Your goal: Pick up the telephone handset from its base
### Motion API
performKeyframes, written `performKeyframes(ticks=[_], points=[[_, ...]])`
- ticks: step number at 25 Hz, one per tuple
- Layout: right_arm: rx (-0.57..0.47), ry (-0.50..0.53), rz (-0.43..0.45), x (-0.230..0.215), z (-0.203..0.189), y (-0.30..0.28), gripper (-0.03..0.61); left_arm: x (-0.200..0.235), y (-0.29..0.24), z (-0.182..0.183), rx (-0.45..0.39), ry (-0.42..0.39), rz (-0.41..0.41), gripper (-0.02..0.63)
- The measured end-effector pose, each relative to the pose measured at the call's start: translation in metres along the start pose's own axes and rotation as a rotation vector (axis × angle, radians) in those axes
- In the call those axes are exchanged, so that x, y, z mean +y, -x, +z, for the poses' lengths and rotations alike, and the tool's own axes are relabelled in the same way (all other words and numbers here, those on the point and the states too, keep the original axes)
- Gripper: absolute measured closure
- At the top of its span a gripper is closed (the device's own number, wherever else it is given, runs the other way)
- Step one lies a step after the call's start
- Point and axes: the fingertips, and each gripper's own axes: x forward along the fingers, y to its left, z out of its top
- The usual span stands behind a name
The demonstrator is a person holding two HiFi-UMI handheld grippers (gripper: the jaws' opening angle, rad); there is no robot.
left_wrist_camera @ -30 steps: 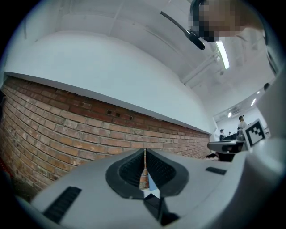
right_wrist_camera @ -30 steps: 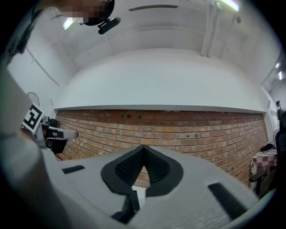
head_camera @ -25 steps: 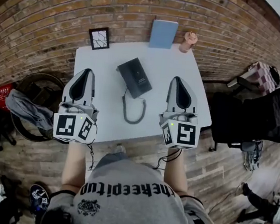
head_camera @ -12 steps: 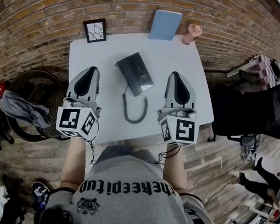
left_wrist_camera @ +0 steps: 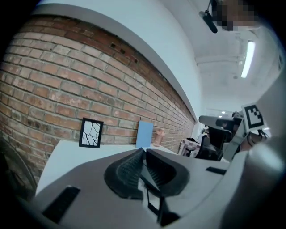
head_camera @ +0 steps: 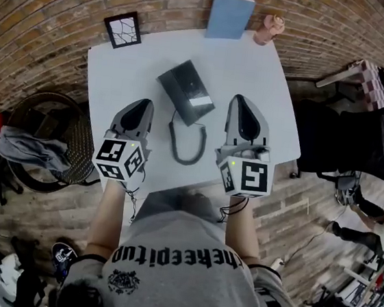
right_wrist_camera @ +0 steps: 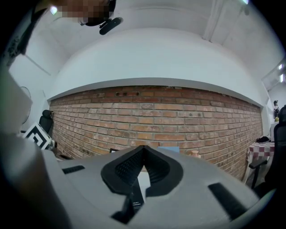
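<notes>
Two sets of jaws closed on nothing: left gripper (head_camera: 144, 104) and right gripper (head_camera: 242, 101) hover over the table (head_camera: 112, 71); the phone (head_camera: 186, 92) lies between their tips, handset on base.

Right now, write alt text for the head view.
Seen from above, a black telephone sits on a white table, its coiled cord trailing toward the person. The left gripper and right gripper flank the cord, fingers shut, holding nothing.
</notes>
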Motion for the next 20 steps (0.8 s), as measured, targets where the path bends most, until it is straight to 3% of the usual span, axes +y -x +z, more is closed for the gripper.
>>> performKeyframes(ticks=[6,13,16,20], points=[[0.043,0.002,-0.028,-0.007,-0.016,0.004,0.575,0.001,-0.027,-0.052,0.115,0.15,-0.059,0.6],[0.084,0.019,-0.072,-0.022,-0.027,0.015,0.575,0.005,-0.052,-0.085,0.17,0.294,-0.092,0.596],[0.094,0.025,-0.088,-0.029,-0.029,0.02,0.575,0.005,-0.061,-0.093,0.185,0.336,-0.101,0.526],[0.103,0.037,-0.102,-0.035,-0.03,0.023,0.575,0.007,-0.072,-0.103,0.207,0.38,-0.098,0.514]])
